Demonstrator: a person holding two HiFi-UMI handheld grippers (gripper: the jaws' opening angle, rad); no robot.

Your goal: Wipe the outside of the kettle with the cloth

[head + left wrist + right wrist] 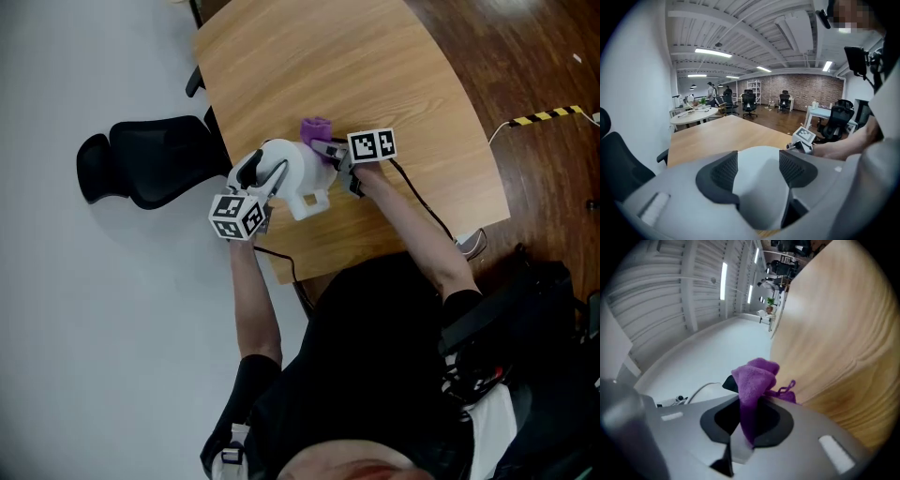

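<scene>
My left claw [757, 168] is clamped on the smooth, probably slippery kettle [295, 173] mid-frame, right claw [746, 419] pinching the floppy cloth [757, 376], so I'd grip firm.

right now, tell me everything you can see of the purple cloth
The cloth is purple, fuzzy fabric, bunched into a wad with a loose thread loop at one edge. The right gripper pinches it between its jaws, over the wooden table, beside the white kettle; contact with the kettle is unclear.
</scene>
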